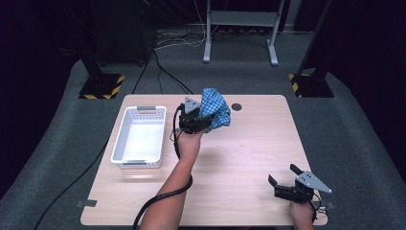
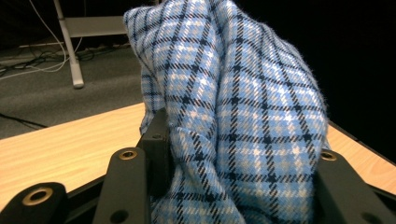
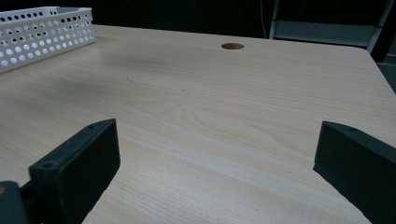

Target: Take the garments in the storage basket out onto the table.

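Cloth hung bunched in my left hand-held gripper, lifted above the far part of the table, just right of the white basket. In the left gripper view the blue checked fabric filled the gap between the jaws and rose in thick folds above them, so that gripper was clamped on a gathered wad rather than on a single edge. My right hand-held gripper sat low at the near right corner of the table, well apart from the cloth, its jaws spread wide with nothing but bare wood between them.

I judged the cloth light and entirely limp: it would sag, drape and swing with any move, and give no stiffness to push against. The weave looked slightly fuzzy, so it should not slip easily from the pads, though a thick bundle could shed loose layers. A hold on a bunched fold, as I had, seemed safest for carrying. For spreading or folding it, I thought an edge or a corner would serve better, with the right gripper taking a second point.
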